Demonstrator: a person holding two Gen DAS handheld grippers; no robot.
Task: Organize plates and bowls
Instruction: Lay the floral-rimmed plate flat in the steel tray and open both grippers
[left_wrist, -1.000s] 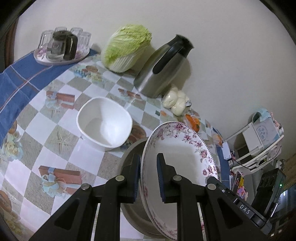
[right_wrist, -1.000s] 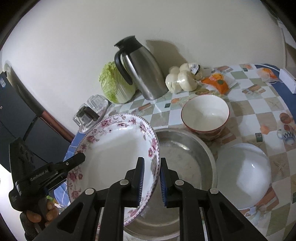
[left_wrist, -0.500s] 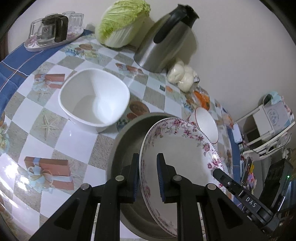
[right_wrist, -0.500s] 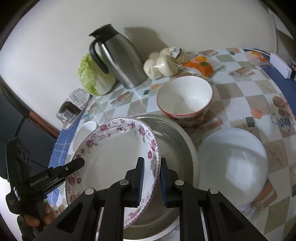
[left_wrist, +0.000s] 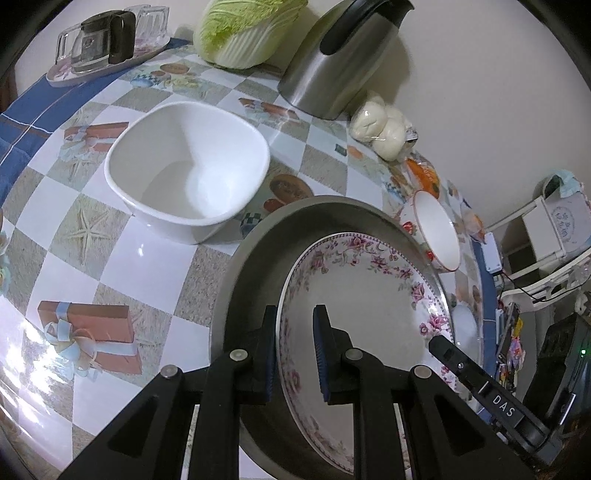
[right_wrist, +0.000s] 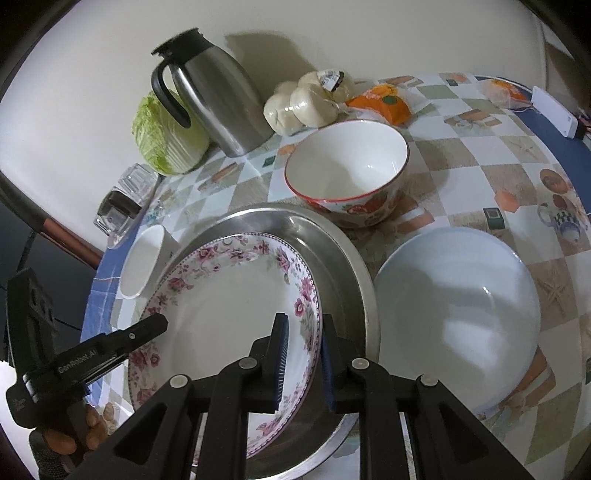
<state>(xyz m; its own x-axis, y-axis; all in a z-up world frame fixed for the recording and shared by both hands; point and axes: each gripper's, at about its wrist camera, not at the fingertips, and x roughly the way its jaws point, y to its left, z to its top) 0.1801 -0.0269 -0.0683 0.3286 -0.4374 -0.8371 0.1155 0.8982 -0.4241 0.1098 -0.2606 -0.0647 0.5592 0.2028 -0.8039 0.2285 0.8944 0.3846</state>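
Tablecloth, checked, printed with gift boxes and starfish, beneath everything. Steel basin at centre, holding the floral plate: white well, pink rose border, leaning inside the basin with its 3 o'clock rim raised.

Right wrist view only: wide white bowl at 3 o'clock of the basin, just beside it; a hand at 8 o'clock gripping the left gripper's handle.

Left wrist view only: square white bowl seen whole at 10 o'clock of the basin; shelving off the table at 3 o'clock.

Both views: red-rimmed bowl, steel jug, cabbage, bagged buns, glass tray.

Left gripper: clenched on the plate's 9 o'clock rim. Right gripper: straddling the 3 o'clock rim, jaws opening, rim between them, inner pad on the plate, outer pad hidden behind the rim.
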